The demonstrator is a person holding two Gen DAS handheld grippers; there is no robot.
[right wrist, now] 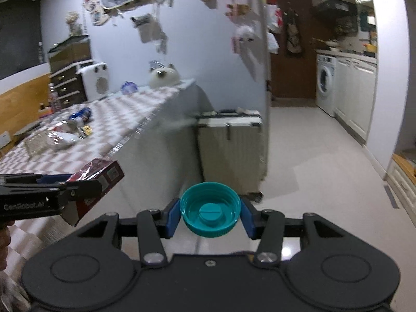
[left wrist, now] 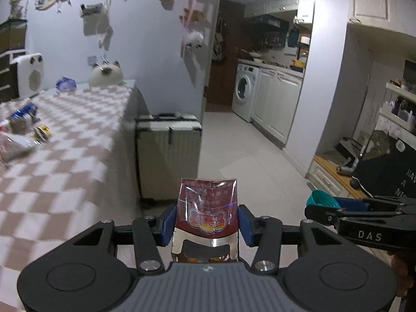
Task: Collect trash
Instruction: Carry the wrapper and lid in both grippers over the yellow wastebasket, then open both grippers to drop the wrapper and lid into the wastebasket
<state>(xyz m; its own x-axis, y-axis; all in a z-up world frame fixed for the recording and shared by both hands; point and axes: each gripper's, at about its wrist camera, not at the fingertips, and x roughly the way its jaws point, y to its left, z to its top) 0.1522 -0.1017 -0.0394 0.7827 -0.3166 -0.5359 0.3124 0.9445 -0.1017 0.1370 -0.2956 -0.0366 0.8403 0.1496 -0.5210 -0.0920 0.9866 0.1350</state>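
A: Which step is in hand?
B: Carrying. Remaining trash (left wrist: pixel 23 130) is left on the tabletop (left wrist: pixel 78 135). A red packet (left wrist: pixel 206 208) is clamped in the left gripper (left wrist: pixel 206 223) jaws; a teal cap (right wrist: pixel 210 209) in the right gripper (right wrist: pixel 210 215) jaws.
A: Next?
B: A bin, not visible, must be located.

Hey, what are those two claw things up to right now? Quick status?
Left gripper shut on dark red cellophane-wrapped box. Right gripper shut on teal plastic bottle cap. More trash on checkered table. No bin in sight.

1 red packet (left wrist: pixel 207 209), 1 teal cap (right wrist: pixel 210 209), 1 suitcase (left wrist: pixel 169 156)
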